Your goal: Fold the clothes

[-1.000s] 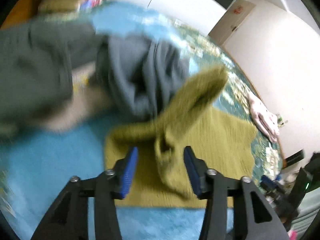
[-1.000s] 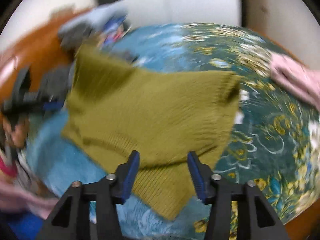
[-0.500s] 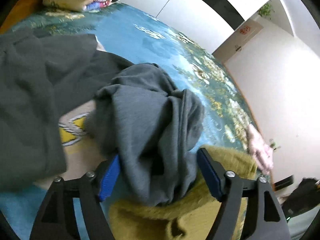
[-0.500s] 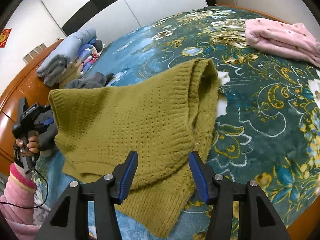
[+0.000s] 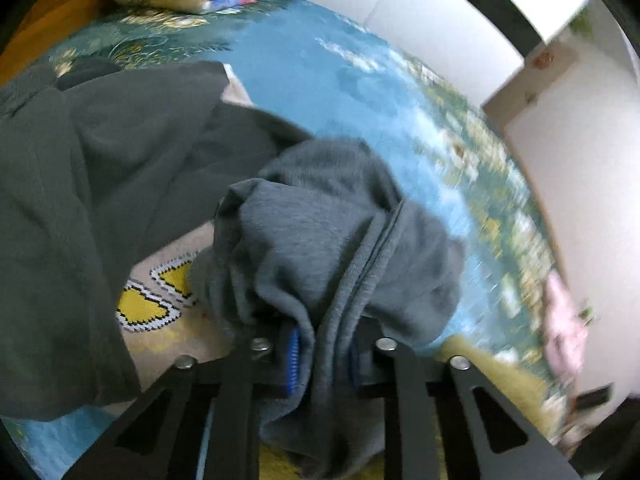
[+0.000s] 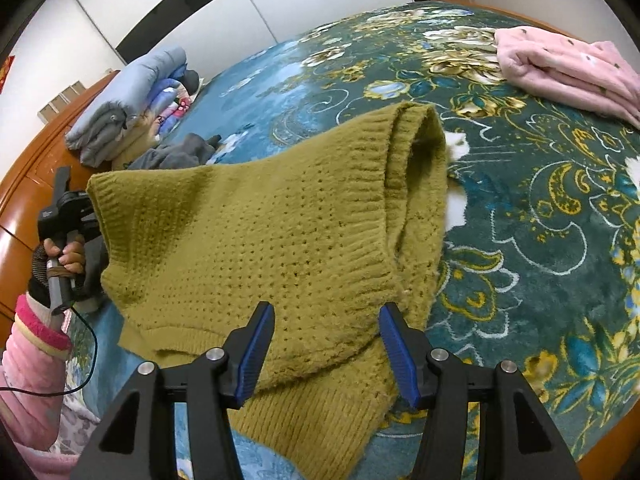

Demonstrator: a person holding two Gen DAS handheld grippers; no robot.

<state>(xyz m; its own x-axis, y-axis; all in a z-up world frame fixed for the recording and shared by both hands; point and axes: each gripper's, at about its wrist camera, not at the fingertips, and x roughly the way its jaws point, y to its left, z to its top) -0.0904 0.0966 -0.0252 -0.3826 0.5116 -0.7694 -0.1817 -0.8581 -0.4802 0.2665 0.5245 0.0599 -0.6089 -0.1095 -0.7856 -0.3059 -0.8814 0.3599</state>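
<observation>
The grey sweatshirt (image 5: 332, 240) is bunching limp and heavy on the floral bedspread (image 5: 360, 92); the left gripper (image 5: 324, 356) has just been closing, clamping a thick fold. The right gripper (image 6: 326, 356) is hovering, fingers apart, over the soft olive sweater (image 6: 260, 240); its ribbed hem looks best for gripping.

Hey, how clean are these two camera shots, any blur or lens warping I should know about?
Left wrist view: motion blur smears the floral bedspread and the pink garment at the right edge, while the grey sweatshirt pinched in the left gripper stays fairly sharp. Right wrist view: crisp, evenly lit, the olive knit sweater showing its stitches. Both views bow straight lines and have dark round corners.
</observation>
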